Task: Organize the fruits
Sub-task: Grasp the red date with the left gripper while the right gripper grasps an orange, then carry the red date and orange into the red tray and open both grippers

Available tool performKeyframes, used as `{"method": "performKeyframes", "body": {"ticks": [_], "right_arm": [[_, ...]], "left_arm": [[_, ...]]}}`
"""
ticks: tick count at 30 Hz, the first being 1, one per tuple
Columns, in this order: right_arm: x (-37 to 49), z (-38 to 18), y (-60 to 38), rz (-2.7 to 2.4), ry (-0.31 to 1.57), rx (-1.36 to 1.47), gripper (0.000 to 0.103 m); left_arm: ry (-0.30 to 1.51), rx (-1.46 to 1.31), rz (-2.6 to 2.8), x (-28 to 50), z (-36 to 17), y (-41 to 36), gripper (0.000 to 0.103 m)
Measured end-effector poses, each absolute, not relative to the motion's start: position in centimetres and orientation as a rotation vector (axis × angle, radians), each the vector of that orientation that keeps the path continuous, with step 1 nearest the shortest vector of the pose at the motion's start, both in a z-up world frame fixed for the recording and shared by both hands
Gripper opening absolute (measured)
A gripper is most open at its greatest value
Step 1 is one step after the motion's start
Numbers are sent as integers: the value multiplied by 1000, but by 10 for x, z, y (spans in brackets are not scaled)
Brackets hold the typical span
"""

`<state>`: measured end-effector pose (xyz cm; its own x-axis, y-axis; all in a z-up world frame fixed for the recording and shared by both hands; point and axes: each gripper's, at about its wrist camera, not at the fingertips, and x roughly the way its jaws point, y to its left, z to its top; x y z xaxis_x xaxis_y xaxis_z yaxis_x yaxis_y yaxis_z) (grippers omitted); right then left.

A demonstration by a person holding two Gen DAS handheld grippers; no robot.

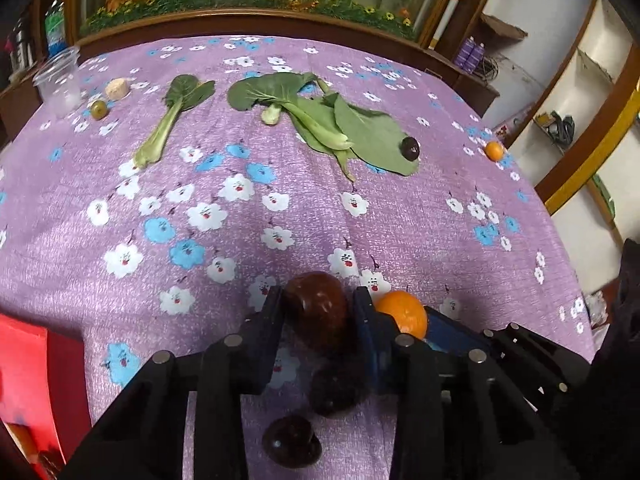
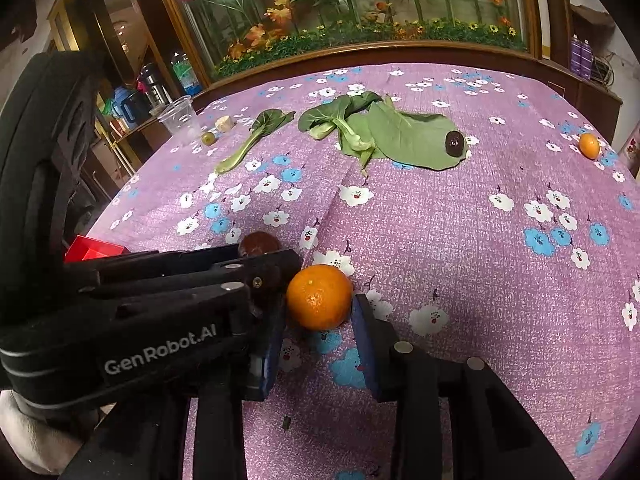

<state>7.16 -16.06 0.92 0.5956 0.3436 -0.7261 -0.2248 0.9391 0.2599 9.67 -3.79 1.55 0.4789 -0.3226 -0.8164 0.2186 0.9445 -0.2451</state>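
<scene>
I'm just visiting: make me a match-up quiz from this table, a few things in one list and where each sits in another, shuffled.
Things:
1. large orange
2. small orange
3. dark fruit
4. clear cup

Places:
A. on the big green leaf
B. far left corner of the cloth
C. between the right gripper fingers
D. alone near the cloth's right edge

Pairs: 1-C, 2-D, 3-A, 4-B

The only legible text, "GenRobot.AI", is printed in pale letters on a black strap [image 2: 120, 356] wrapped around the left gripper's [image 2: 280, 276] body, as seen from the right wrist view; no other writing can be read.
</scene>
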Motion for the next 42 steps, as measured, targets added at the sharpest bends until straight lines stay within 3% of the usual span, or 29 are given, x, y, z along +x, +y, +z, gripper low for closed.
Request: {"method": "performKeyframes", "body": {"ticks": [24, 42], "right_arm": [[35, 36, -158, 336, 822, 207, 35], [-34, 77, -45, 620, 822, 156, 35]], "left_arm": [[789, -414, -212, -26, 86, 115, 30], [710, -444, -74, -101, 95, 200, 30]]}}
